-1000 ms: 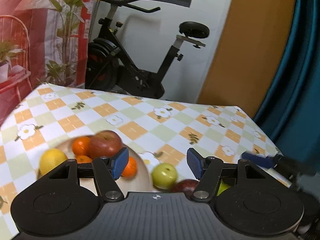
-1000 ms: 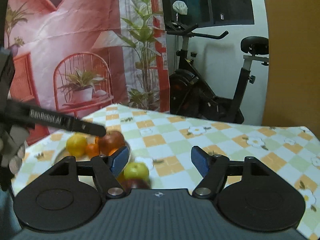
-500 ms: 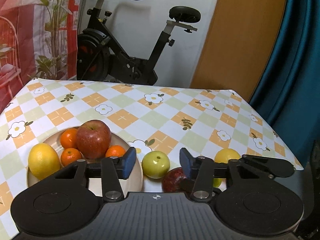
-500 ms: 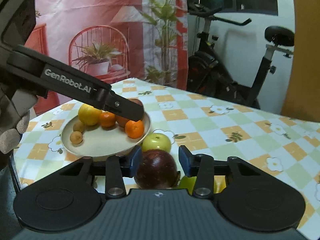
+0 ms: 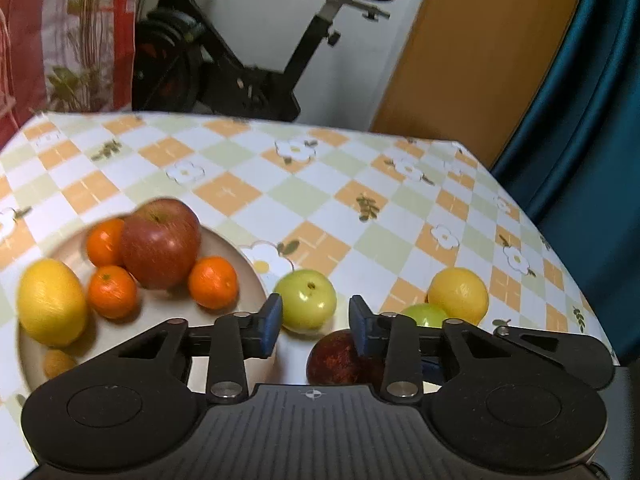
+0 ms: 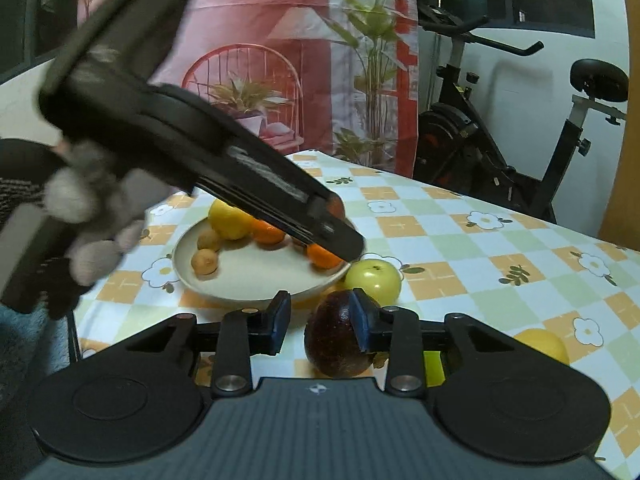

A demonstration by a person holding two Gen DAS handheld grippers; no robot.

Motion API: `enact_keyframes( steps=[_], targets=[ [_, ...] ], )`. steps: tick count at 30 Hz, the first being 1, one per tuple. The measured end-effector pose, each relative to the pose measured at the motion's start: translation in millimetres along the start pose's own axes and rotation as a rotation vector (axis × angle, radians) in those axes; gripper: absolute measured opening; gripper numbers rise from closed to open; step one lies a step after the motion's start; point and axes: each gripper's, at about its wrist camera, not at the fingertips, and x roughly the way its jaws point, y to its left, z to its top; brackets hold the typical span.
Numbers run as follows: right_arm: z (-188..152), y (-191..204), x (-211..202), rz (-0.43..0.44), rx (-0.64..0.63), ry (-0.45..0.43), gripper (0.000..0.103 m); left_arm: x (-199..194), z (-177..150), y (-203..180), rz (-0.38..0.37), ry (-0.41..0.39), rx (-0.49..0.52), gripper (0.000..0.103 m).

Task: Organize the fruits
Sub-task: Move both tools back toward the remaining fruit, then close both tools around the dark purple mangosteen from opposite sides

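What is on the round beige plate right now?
On the round beige plate: red apple, yellow lemon, three oranges, two small brown fruits. The left gripper hides the plate's near edge.

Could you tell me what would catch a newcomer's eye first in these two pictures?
Most striking is the round beige plate at the left of the checked tablecloth, heaped with a big red apple, small oranges and a yellow lemon. Just right of it lie loose fruits: a green apple and a dark maroon fruit. Behind the table stands a black exercise bike.
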Motion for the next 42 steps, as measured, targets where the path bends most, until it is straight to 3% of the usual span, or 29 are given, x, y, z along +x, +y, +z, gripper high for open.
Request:
enact_keyframes(
  steps=[8, 14, 19, 21, 26, 31, 36, 42],
  targets=[
    [-1, -2, -2, 0.019, 0.014, 0.003, 0.036, 12, -4, 0, -0.021, 0.028, 0.005, 0.035],
    [-1, -4, -7, 0.013, 0.021, 0.019, 0.036, 10, -10, -2, 0.011, 0.029, 0.039, 0.036],
    [-9, -21, -18, 0.009, 0.161, 0.029, 0.041, 9, -21, -8, 0.022, 0.054, 0.080, 0.034],
    [-14, -27, -20, 0.016, 0.227, 0.042, 0.050, 8, -29, -9, 0.016, 0.066, 0.086, 0.033],
    [-17, -37, -23, 0.029, 0.306, 0.046, 0.055, 5, -40, -7, -0.016, 0.078, 0.027, 0.033],
    [-17, -26, -28, 0.013, 0.238, 0.057, 0.055, -5, -44, 3, -0.065, 0.043, -0.087, 0.034],
    [-24, -19, -33, 0.004, 0.196, 0.062, 0.055, -14, -52, 10, -0.161, -0.003, -0.188, 0.037],
    [-26, -12, -37, -0.010, 0.153, 0.072, 0.055, -12, -58, 4, -0.234, -0.019, -0.198, 0.045]
  ],
)
